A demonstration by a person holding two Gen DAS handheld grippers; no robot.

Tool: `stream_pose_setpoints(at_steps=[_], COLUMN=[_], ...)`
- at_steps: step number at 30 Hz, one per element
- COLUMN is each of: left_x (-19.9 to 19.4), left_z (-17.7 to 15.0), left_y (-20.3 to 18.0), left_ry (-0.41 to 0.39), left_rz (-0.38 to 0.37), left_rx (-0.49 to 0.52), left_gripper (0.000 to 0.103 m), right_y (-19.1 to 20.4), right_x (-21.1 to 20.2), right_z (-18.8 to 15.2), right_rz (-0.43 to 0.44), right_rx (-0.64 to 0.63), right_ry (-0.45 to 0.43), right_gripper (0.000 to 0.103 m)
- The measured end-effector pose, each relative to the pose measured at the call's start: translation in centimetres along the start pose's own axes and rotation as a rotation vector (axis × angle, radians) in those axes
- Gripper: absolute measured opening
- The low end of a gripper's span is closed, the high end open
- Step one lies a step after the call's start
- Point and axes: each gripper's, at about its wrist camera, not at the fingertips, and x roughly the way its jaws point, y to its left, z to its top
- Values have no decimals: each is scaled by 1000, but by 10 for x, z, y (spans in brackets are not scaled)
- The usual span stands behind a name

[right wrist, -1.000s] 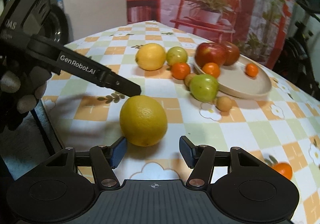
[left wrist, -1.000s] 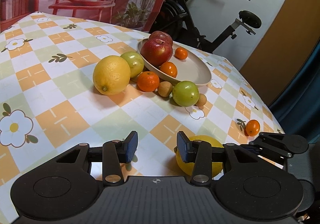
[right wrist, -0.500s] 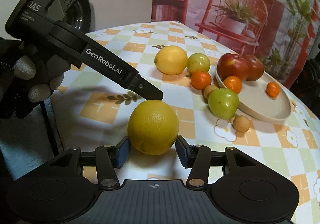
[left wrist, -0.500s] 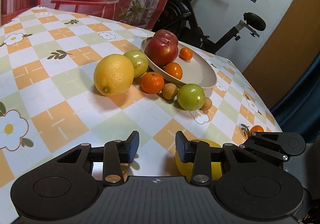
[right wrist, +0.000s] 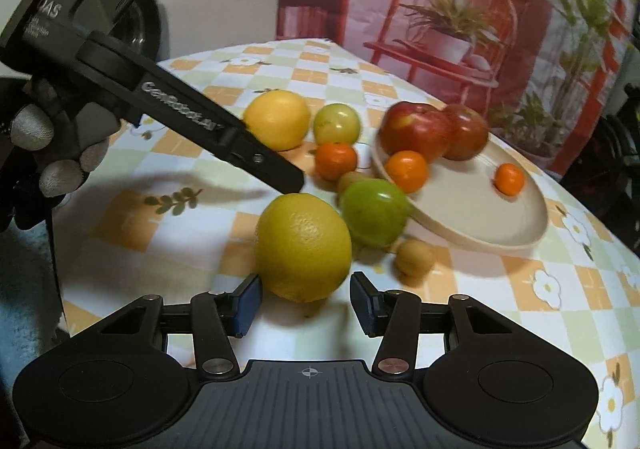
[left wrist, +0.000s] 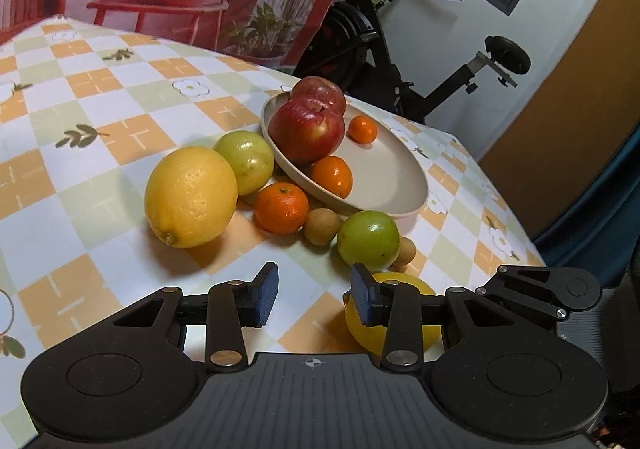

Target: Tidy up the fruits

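Left wrist view: you're keeping your left gripper (left wrist: 313,293) low over the tablecloth (left wrist: 100,205), fingers apart on nothing, and it is drifting closer to the fruit pile than a second ago. The far lemon (left wrist: 191,197), the green fruit (left wrist: 368,237) and the mandarin (left wrist: 282,207) are looming larger, all lying just outside the beige plate (left wrist: 396,185), which is holding two red apples (left wrist: 307,131) and two small oranges. The near lemon (left wrist: 390,313) is peeking out behind your right-hand finger, beside the other tool.

Right wrist view: here's the change. Your right gripper (right wrist: 306,303) is closing in on that near lemon (right wrist: 303,247); a second ago the fruit sat ahead of the left pad, and now it's sitting squarely between the spread pads, which are not clamping yet; contact is hard to judge. The picture is blurring, so you're moving. The lemon is resting on the cloth, touching the green fruit (right wrist: 374,212). You're lining up the pick; squeezing looks like the next step before carrying it plateward.
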Motion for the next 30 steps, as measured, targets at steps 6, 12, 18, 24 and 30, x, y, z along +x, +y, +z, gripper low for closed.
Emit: stream_pose_setpoints(at_steps=[6, 12, 18, 24, 30], left_x=[1, -1, 8, 15, 19], left_z=[-1, -1, -2, -3, -1], left_y=[9, 7, 6, -1, -1], left_ry=[11, 21, 41, 59, 65], left_rz=[-63, -163, -224, -258, -271], left_rx=[-51, -72, -105, -101, -92], left_gripper=[41, 41, 41, 42, 42], right_y=[-11, -8, -6, -6, -9], right_x=[-5, -4, -1, -2, -1], right_z=[-7, -7, -7, -6, -9], right_rz=[-9, -19, -25, -35, -42], right_rx=[61, 69, 70, 86, 119], right_ry=[-26, -36, -30, -34, -49], right_gripper=[45, 39, 39, 40, 45])
